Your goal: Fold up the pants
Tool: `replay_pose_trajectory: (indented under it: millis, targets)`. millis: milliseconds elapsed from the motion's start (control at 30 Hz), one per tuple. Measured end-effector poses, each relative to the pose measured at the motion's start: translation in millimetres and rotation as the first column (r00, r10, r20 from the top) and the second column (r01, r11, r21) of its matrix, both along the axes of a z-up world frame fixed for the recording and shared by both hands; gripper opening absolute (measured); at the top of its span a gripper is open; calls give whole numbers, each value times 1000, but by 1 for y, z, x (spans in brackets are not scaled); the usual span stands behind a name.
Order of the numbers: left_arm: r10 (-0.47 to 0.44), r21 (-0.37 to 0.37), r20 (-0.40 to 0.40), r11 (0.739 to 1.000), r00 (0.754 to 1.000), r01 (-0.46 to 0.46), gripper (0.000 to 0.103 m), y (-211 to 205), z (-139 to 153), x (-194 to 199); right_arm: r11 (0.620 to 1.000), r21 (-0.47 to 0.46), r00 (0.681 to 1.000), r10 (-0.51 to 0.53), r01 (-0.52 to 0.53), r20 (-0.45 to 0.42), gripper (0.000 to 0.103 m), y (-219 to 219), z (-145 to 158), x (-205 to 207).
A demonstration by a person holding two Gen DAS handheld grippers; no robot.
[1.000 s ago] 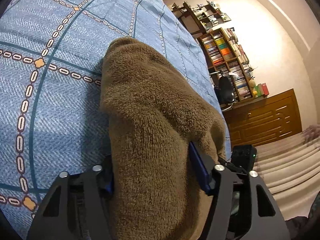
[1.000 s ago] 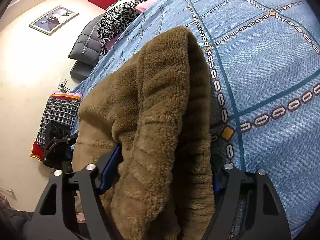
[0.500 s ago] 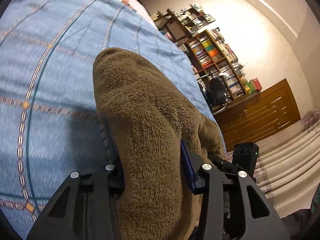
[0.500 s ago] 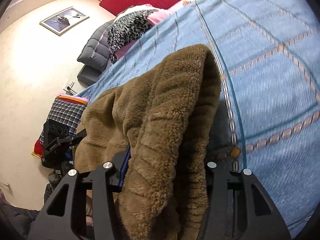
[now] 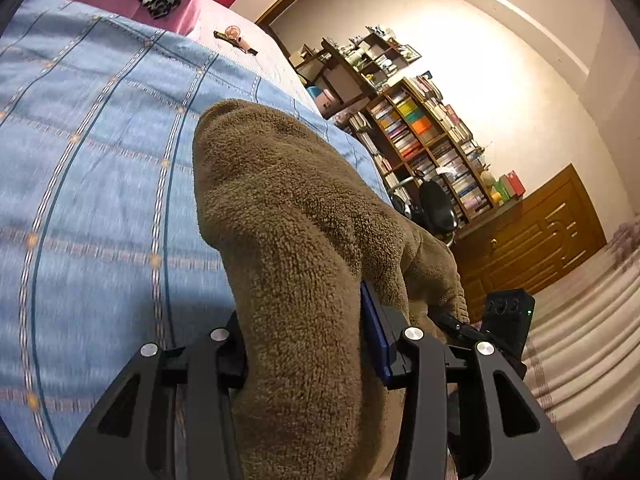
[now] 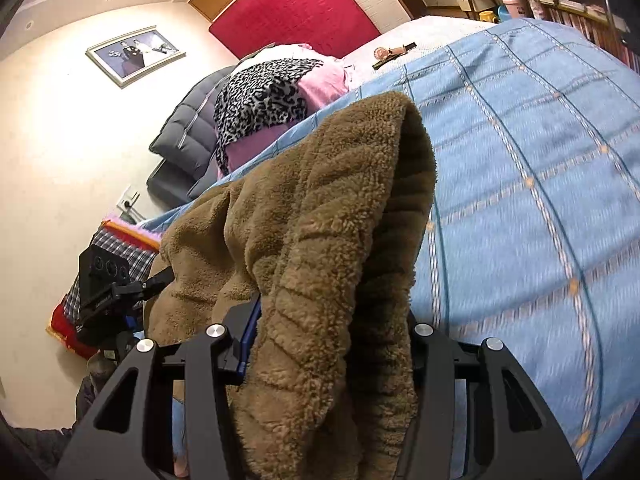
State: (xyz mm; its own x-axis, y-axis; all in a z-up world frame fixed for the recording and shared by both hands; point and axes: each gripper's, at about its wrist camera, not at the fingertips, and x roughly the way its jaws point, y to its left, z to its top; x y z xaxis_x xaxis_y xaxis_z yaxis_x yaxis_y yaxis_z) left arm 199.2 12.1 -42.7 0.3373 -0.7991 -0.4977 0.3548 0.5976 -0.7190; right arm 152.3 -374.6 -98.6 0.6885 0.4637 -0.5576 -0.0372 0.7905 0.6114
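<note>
Brown fleece pants (image 5: 288, 208) hang bunched over a blue patterned bedspread (image 5: 100, 200). My left gripper (image 5: 304, 344) is shut on a thick fold of them, which fills the gap between the jaws; one blue pad (image 5: 374, 332) presses the fabric on the right. In the right wrist view the same pants (image 6: 328, 208) drape forward from my right gripper (image 6: 324, 340), also shut on a thick fold, above the bedspread (image 6: 540, 160). Each gripper's body shows in the other's view: the right gripper's body (image 5: 508, 320) and the left gripper's body (image 6: 104, 280). The fabric spans between them.
A leopard-print and pink pillow (image 6: 260, 96) and a dark quilt (image 6: 188, 128) lie at the head of the bed. A small watch-like thing (image 5: 236, 38) rests on the pale sheet. A bookshelf (image 5: 420, 148), a black chair (image 5: 436, 204) and a wooden cabinet (image 5: 540, 232) stand beyond the bed's edge.
Both grippers' jaws have narrowed on the pants and both have risen, lifting the fabric off the bedspread. The headboard, pillows and more of the room have come into view.
</note>
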Motion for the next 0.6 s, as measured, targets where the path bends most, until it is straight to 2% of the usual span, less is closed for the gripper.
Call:
replay_pose_trajectory:
  millis: [300,600]
  targets:
    - [29,-12,-25,1000,999,-29,43,-28,-19,93,1000,-7,1000,-16,16,-17,49,-31,-15,93]
    - [59,30,-60,998,996,-57,43,-47,-57,158,999,-29,998,-20,18,-62,49,-51,-56,169]
